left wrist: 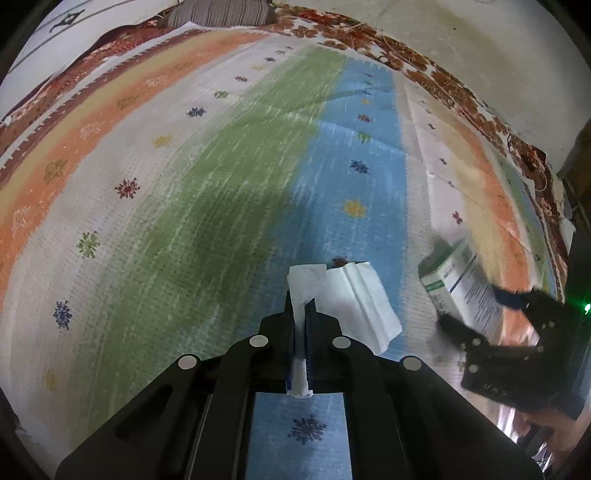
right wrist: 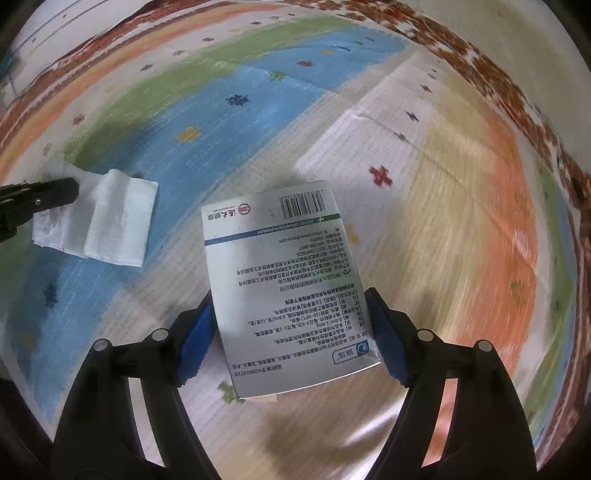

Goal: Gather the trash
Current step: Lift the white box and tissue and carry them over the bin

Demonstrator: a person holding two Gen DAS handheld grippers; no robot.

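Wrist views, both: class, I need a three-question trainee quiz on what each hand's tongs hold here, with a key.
1. True or false: the left tongs are shut on the white tissue.
2. Multiple choice: the right tongs grip A) a bottle, B) a printed carton, C) nothing.
3. Fill in: the carton's barcode end points ____ from the right wrist camera.

Key: 1 true. 2 B. 3 away; the barcode sits at the far end, above the striped mat.

Bed [left wrist: 229,177] under a striped, snowflake-patterned cover [right wrist: 461,206] (orange, green, blue bands), striped pillow [left wrist: 221,13] at the far end
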